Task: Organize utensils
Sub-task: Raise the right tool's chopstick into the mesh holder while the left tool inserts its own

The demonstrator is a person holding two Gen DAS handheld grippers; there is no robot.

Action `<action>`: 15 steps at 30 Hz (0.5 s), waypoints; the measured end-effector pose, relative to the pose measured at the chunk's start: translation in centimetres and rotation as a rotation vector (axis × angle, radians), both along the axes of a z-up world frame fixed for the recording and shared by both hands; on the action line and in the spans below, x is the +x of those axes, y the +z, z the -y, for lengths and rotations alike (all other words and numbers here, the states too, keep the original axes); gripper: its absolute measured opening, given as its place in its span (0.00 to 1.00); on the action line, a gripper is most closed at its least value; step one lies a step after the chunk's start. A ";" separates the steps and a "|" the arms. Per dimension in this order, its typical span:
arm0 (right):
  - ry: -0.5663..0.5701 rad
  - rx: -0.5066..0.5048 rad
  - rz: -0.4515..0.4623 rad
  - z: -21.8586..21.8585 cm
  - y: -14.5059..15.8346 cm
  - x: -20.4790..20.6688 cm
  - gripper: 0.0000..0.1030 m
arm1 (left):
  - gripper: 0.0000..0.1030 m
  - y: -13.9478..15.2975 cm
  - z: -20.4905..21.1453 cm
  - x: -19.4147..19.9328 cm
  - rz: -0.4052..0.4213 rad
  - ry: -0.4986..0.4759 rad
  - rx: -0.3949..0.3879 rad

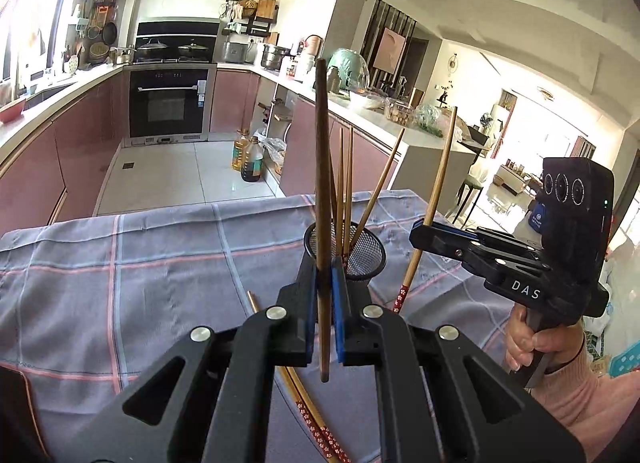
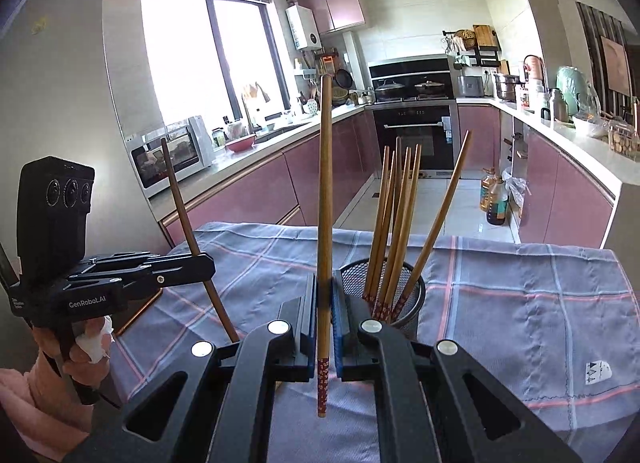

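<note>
My left gripper (image 1: 324, 279) is shut on a dark brown chopstick (image 1: 322, 191) and holds it upright just in front of the black mesh holder (image 1: 366, 257). My right gripper (image 2: 325, 303) is shut on a lighter chopstick (image 2: 325, 223) with a red patterned end, upright beside the mesh holder (image 2: 408, 295). The holder has several chopsticks (image 2: 394, 231) standing in it. Each gripper shows in the other's view: the right gripper (image 1: 426, 229) at right, the left gripper (image 2: 202, 261) at left.
The holder stands on a table with a grey-blue checked cloth (image 1: 140, 271). Two chopsticks (image 1: 304, 407) lie on the cloth under my left gripper. Kitchen counters (image 2: 580, 151), an oven (image 1: 168, 103) and oil bottles (image 1: 248, 159) on the floor lie beyond the table.
</note>
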State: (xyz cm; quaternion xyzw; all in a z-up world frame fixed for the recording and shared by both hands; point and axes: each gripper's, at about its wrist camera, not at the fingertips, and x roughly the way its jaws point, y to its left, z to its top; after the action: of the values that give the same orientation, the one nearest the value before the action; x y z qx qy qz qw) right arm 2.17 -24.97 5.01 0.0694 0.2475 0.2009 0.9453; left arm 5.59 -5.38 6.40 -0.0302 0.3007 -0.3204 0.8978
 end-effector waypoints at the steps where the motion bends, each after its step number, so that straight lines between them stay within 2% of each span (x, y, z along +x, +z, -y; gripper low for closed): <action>1: -0.002 0.002 0.009 0.2 0.4 0.1 0.06 | 0.07 0.4 0.2 0.3 0.004 -0.002 -0.006; 8: -0.025 0.012 0.073 1.3 2.8 1.4 0.06 | 0.08 3.2 1.8 1.3 0.070 -0.010 -0.036; 15: -0.048 0.018 0.110 1.6 3.8 3.0 0.06 | 0.07 6.5 3.3 2.2 0.143 -0.020 -0.076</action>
State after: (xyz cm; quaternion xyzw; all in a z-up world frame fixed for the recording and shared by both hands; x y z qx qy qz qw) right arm 5.16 -26.55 8.82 0.0727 0.1917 0.1836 0.9614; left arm 7.76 -8.67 12.90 -0.0380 0.2237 -0.3420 0.9119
